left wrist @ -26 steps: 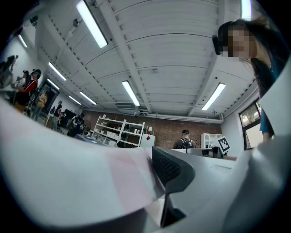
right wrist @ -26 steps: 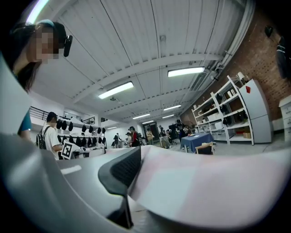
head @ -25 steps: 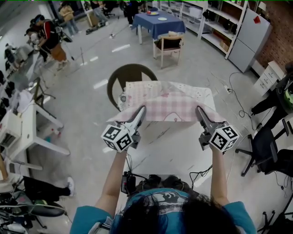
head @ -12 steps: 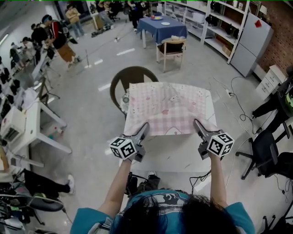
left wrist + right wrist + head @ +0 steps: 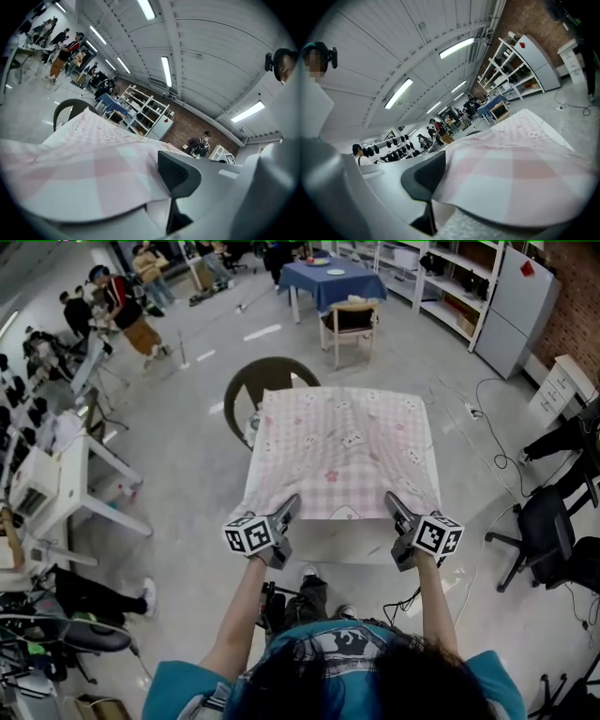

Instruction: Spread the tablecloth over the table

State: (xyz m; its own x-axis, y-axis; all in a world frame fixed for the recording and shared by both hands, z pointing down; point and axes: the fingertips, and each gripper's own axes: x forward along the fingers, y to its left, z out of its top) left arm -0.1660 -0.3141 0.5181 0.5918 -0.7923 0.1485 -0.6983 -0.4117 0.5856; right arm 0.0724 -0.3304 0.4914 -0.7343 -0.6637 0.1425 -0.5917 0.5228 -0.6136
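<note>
A pink checked tablecloth (image 5: 337, 451) lies flat over most of the white square table (image 5: 342, 542), whose bare near strip shows in front of it. My left gripper (image 5: 292, 505) holds the cloth's near left corner and my right gripper (image 5: 391, 503) holds the near right corner, both low at the table's front edge. In the left gripper view the tablecloth (image 5: 89, 171) lies between the jaws under the black pad (image 5: 174, 174), and these jaws are opening. In the right gripper view the tablecloth (image 5: 520, 180) is pinched beside the black pad (image 5: 423, 180).
A dark round-backed chair (image 5: 251, 382) stands at the table's far left corner. A black office chair (image 5: 553, 542) and floor cables sit to the right, white desks (image 5: 66, 486) to the left. Farther off are a blue-clothed table (image 5: 333, 279), a wooden chair (image 5: 349, 324) and shelves.
Both grippers have come down and back toward me with the cloth's near corners. The cloth, earlier raised and bunched, now lies spread flat over the table.
</note>
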